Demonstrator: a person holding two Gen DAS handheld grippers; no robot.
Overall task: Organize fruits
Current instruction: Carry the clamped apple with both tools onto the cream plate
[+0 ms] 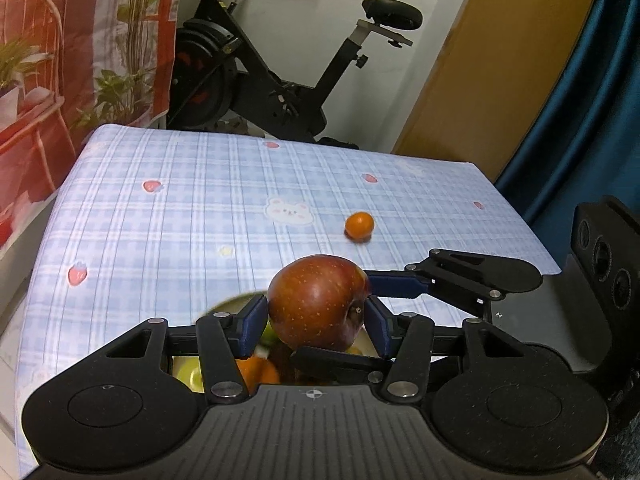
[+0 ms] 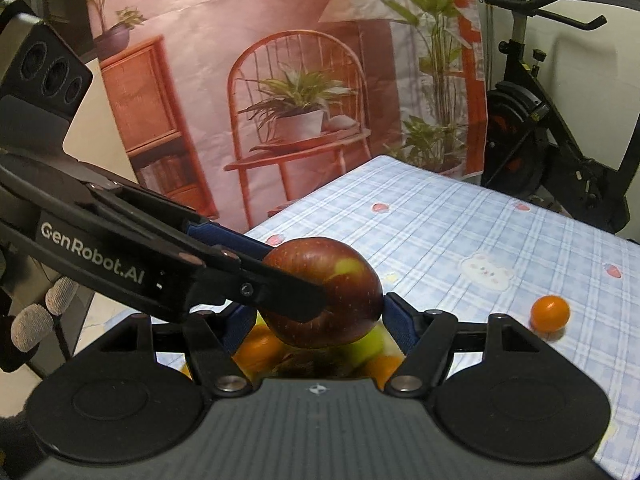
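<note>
Left gripper [image 1: 316,320] clamped on red apple [image 1: 318,304], blue pads against both sides. Right gripper [image 2: 320,312] grips same apple crosswise, jaws wider. Apple glossy, speckled, lifted above bowl of fruit [image 1: 192,374]. Both grippers angled downward. Farther right, small orange [image 1: 359,225] alone on blue plaid tablecloth [image 1: 200,200]. Exercise bike [image 1: 248,64] beyond.

One red apple [image 1: 318,304], one small orange fruit [image 1: 359,225] loose on one checked tablecloth [image 1: 200,208]. Two grippers, left [image 1: 316,320] and right [image 2: 320,312]. Below, several orange and green fruits, blurred, number uncertain; one exercise bike [image 1: 260,72] behind.
</note>
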